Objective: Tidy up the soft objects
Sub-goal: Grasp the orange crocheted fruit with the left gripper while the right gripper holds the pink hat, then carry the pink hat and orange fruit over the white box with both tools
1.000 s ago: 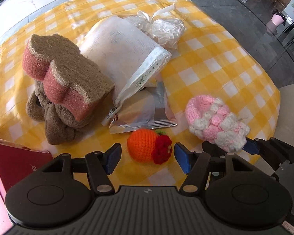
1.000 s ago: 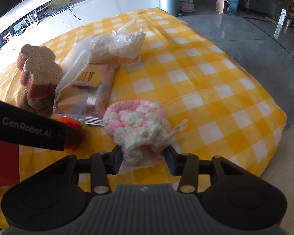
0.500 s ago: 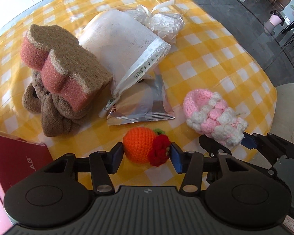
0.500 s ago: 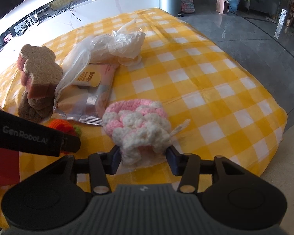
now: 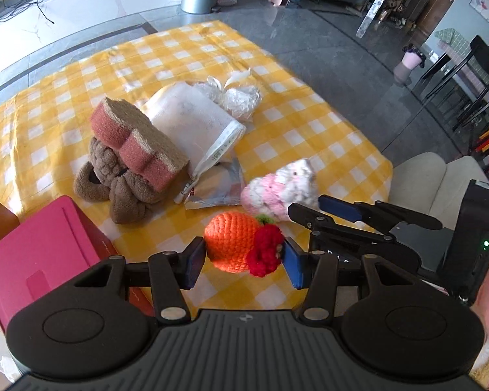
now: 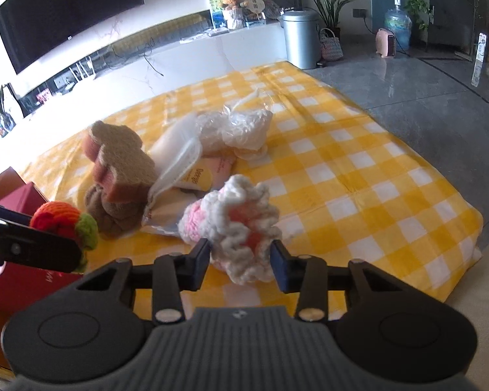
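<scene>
Left gripper (image 5: 244, 260): your blue pads are clamped on the orange crocheted fruit with a red knitted flower (image 5: 241, 244), one pad on each side. It sits at lower centre of the left wrist view, clear of the cloth.
Right gripper (image 6: 239, 260): your jaws are closing, with the pink and white crocheted ruffled piece (image 6: 234, 224) pressed between the pads. It appears at lower centre of the right wrist view, raised off the cloth.
Worktop: the yellow and white checked tablecloth (image 5: 309, 130) covers it and fills the middle of both views.
Pile, centre left of the left wrist view: a pink sponge with a tan scouring face (image 5: 137, 143) lies on a brown plush knotted item (image 5: 114, 179).
Bags, just right of the sponge: a white translucent zip bag (image 5: 192, 127) leans against it; a crumpled clear plastic bag (image 5: 238, 97) lies behind; a flat foil packet (image 5: 215, 189) lies below.
Box: a magenta rectangular box (image 5: 32, 260) sits at lower left of the left wrist view.
</scene>
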A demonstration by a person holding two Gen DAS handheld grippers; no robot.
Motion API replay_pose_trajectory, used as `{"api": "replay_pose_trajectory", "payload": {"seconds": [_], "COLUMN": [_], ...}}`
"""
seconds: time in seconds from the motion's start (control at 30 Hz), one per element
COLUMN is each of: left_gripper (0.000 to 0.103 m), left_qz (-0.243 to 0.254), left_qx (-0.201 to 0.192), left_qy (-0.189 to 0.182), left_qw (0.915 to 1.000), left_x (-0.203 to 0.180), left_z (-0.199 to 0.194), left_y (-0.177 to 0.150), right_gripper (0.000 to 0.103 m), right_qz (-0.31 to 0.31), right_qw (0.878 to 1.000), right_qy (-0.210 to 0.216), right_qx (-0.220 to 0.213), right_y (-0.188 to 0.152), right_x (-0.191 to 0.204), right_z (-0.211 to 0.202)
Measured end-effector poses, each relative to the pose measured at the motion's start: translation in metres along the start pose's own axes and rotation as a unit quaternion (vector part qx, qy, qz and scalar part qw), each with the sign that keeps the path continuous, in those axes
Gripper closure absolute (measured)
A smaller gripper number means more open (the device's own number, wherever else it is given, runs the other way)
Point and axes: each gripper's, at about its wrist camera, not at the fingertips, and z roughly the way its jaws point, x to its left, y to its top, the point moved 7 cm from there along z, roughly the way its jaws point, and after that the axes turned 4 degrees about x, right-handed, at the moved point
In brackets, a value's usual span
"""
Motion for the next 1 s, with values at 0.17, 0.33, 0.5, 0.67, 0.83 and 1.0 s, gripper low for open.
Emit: {"api": "replay_pose_trajectory", "payload": {"seconds": [0.17, 0.33, 0.5, 0.67, 0.83, 1.0], "left_gripper": [0.045, 0.045, 0.045, 0.045, 0.045, 0.045], "left_qz": [-0.008, -0.019, -0.028, -0.026, -0.024, -0.024], "left_qx": [-0.036, -0.04, -0.041, -0.034, -0.021, -0.03], "left_qy": [-0.01, -0.004, -0.016, -0.028, -0.027, -0.029], "left_qw": [0.9993, 0.999, 0.9986, 0.9987, 0.9991, 0.9988], "left_x": [0.018, 0.032, 0.036, 0.038, 0.042, 0.045], "left_z": [-0.037, -0.039, -0.032, -0.028, -0.023, -0.033], "left_y": [-0.017, -0.027, -0.03, -0.039, -0.046, -0.048], "right_gripper": [0.067, 0.028, 0.013, 0.012, 0.038, 0.055], "right_qz": [-0.007, -0.014, -0.055, -0.054, -0.065, -0.066], "right_qw": [1.0, 0.998, 0.99, 0.988, 0.99, 0.992], "right_qy": [0.027, -0.015, -0.068, -0.072, -0.064, -0.059], "right_qx": [-0.001, 0.065, 0.107, 0.124, 0.11, 0.093], "right_y": [0.001, -0.008, -0.012, -0.014, -0.013, -0.01], "right_x": [0.013, 0.013, 0.013, 0.009, 0.016, 0.019], "right_z": [-0.001, 0.027, 0.054, 0.065, 0.056, 0.049]}}
